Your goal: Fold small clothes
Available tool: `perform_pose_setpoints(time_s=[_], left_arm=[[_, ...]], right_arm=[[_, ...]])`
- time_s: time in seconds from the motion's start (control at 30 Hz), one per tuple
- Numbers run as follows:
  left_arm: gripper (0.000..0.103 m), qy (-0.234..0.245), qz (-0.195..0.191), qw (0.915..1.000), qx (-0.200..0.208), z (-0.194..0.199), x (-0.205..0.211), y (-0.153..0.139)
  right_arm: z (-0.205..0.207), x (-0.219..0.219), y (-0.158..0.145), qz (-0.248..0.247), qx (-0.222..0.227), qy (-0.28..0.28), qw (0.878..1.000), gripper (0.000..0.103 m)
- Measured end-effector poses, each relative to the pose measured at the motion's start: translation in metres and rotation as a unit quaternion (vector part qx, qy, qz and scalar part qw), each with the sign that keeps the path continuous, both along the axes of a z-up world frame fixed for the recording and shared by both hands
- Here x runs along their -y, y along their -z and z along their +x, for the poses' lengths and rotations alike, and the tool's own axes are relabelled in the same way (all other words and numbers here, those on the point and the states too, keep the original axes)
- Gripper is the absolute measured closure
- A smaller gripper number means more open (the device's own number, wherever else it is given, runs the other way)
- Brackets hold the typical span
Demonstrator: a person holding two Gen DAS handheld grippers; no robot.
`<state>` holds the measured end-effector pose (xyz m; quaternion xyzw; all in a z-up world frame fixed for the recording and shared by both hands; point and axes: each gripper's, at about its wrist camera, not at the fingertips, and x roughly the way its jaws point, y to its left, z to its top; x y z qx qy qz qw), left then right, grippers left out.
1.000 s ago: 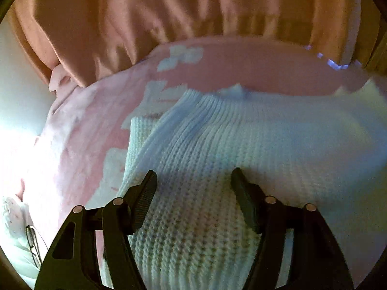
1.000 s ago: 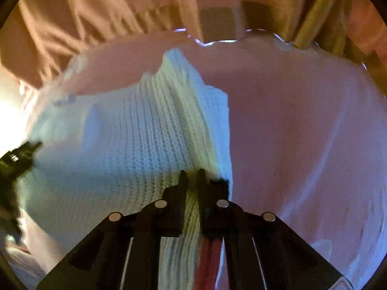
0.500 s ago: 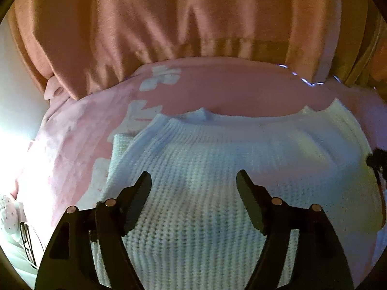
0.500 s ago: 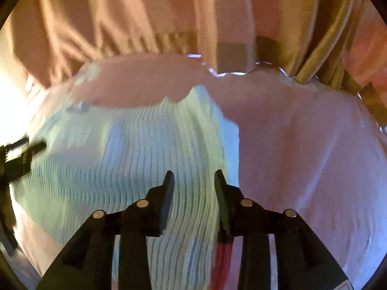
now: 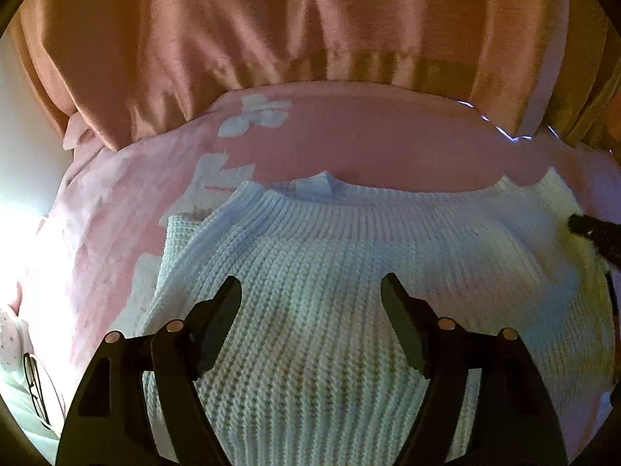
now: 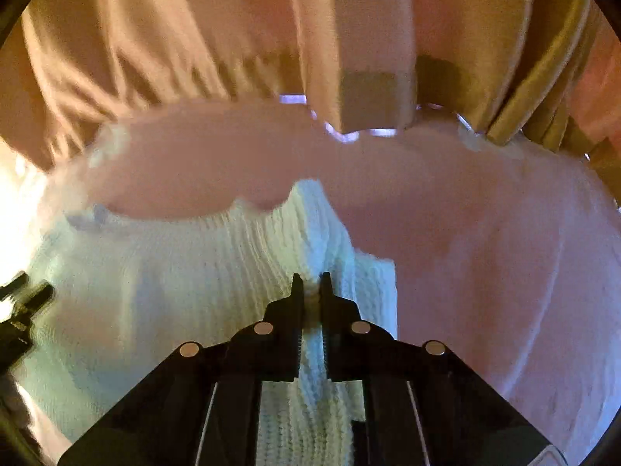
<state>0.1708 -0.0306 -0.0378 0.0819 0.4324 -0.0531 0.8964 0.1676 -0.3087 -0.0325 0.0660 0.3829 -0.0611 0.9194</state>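
Note:
A small white knit sweater (image 5: 341, 256) lies on a pink blanket (image 5: 116, 213), its ribbed band toward the far side. My left gripper (image 5: 310, 291) is open and empty, its fingers over the sweater's middle. In the right wrist view the sweater (image 6: 163, 291) fills the left half. My right gripper (image 6: 310, 283) is shut on a pinched ridge of knit at the sweater's right side. The right gripper's tip (image 5: 594, 229) shows at the right edge of the left wrist view. The left gripper (image 6: 23, 303) shows at the left edge of the right wrist view.
A person in an orange-tan top (image 5: 271, 39) stands close behind the blanket's far edge. The pink blanket (image 6: 485, 252) stretches to the right of the sweater. Glasses (image 5: 35, 380) and a white spotted cloth (image 5: 11, 334) lie at the lower left.
My right gripper opened half a second ago and has closed again on the sweater's right side. My left gripper stayed open and drew back, so more of the sweater shows.

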Motion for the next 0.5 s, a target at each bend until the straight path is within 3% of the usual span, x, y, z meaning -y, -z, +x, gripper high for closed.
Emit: perform_pose_setpoints(time_s=[0.13,0.2,0.27,0.33,0.4,0.5], left_arm=[[0.031,-0.023,-0.004,0.9997,-0.003,0.015,-0.014,0.002],[0.031,-0.039,-0.012,0.9991,-0.007,0.025,-0.025,0.005],[0.031,-0.06,-0.016,0.9979,-0.017,0.034,-0.038,0.009],[0.031,-0.075,-0.036,0.9961,-0.029,0.042,-0.053,0.01],[0.03,-0.094,-0.084,0.9912,-0.04,0.049,-0.072,0.009],[0.023,-0.112,-0.144,0.9819,-0.051,0.055,-0.093,0.012]], right_arm=[[-0.003,0.007,-0.017,0.0,0.04,0.007,0.999,0.095],[0.01,0.015,0.008,0.012,-0.014,0.002,1.0,0.093],[0.008,0.024,0.019,0.049,-0.017,0.007,0.999,0.094],[0.001,0.023,0.008,0.061,-0.017,0.002,0.998,0.085],[-0.007,0.022,0.001,0.061,-0.005,-0.003,0.998,0.074],[-0.009,0.016,0.008,0.053,-0.013,-0.015,0.998,0.071]])
